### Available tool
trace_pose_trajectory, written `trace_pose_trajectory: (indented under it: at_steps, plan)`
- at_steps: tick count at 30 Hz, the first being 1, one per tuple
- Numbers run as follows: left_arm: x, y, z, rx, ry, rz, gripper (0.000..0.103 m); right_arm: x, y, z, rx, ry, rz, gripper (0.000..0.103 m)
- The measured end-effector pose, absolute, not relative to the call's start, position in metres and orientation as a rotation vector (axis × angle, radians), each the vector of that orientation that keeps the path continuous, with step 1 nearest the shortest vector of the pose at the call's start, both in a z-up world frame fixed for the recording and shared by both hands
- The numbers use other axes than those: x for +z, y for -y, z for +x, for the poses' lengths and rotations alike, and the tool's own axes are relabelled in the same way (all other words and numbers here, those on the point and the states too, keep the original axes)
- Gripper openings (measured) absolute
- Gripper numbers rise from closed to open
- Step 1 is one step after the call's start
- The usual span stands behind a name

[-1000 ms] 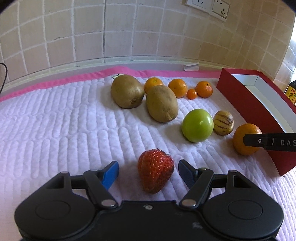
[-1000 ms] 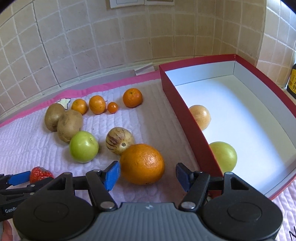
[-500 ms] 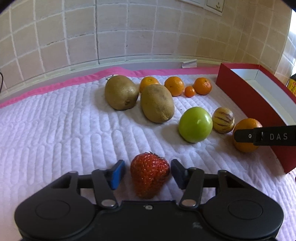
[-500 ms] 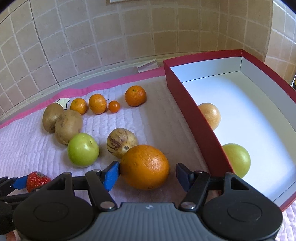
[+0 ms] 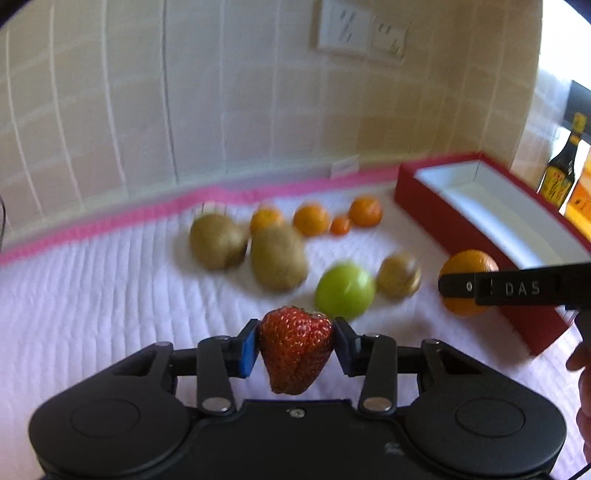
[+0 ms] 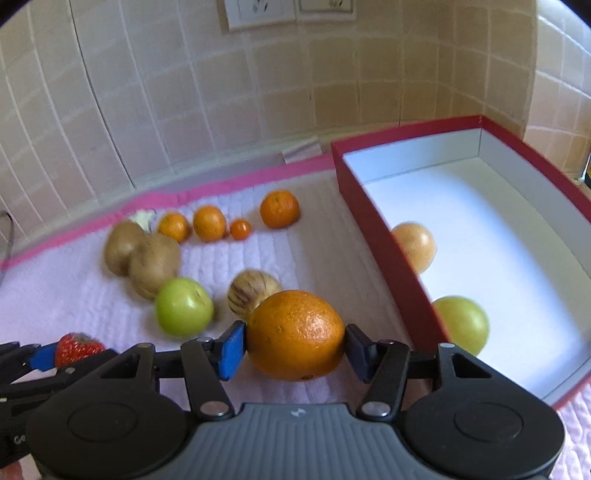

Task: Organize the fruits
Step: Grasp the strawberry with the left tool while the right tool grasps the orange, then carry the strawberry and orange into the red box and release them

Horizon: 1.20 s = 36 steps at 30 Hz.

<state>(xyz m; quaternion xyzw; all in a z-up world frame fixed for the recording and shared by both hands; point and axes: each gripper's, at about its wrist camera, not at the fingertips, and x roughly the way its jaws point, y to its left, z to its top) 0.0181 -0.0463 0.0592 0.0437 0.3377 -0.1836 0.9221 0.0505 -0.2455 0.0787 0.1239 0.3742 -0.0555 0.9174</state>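
My left gripper (image 5: 295,345) is shut on a red strawberry (image 5: 295,350) and holds it above the white quilted mat (image 5: 92,295). My right gripper (image 6: 293,349) is shut on a large orange (image 6: 295,334), lifted just left of the red box (image 6: 384,240). In the box lie a pale orange fruit (image 6: 415,245) and a green apple (image 6: 461,325). On the mat lie a green apple (image 5: 345,290), a striped melon-like fruit (image 5: 399,277), two kiwis (image 5: 279,256) and several small oranges (image 5: 310,219).
A tiled wall with sockets (image 5: 358,35) stands behind the mat. A dark sauce bottle (image 5: 561,170) stands beyond the red box (image 5: 461,229) at the far right. A pink border (image 5: 110,221) edges the mat at the back.
Both grippers have closed on their fruit and risen: the left with the strawberry, the right with the large orange. The views are tilted up and blurred by motion.
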Motion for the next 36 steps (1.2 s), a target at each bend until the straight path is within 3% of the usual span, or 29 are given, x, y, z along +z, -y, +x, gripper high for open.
trace_pose_trajectory:
  at_steps: [11, 16, 28, 36]
  plan:
    - [0.186, 0.12, 0.035, -0.58, -0.387, 0.139, 0.05, 0.199, 0.321, 0.01, -0.259, -0.485, 0.194, 0.059]
    - [0.214, 0.172, 0.052, -0.7, -0.322, 0.128, 0.05, 0.227, 0.359, -0.004, -0.356, -0.396, 0.219, 0.06]
    - [0.153, 0.277, 0.102, -0.875, -0.534, 0.121, 0.05, 0.157, 0.406, 0.007, -0.496, -0.54, 0.323, 0.06]
    - [0.083, 0.304, 0.138, -0.947, -0.838, 0.05, 0.05, 0.093, 0.413, 0.026, -0.491, -0.711, 0.398, 0.06]
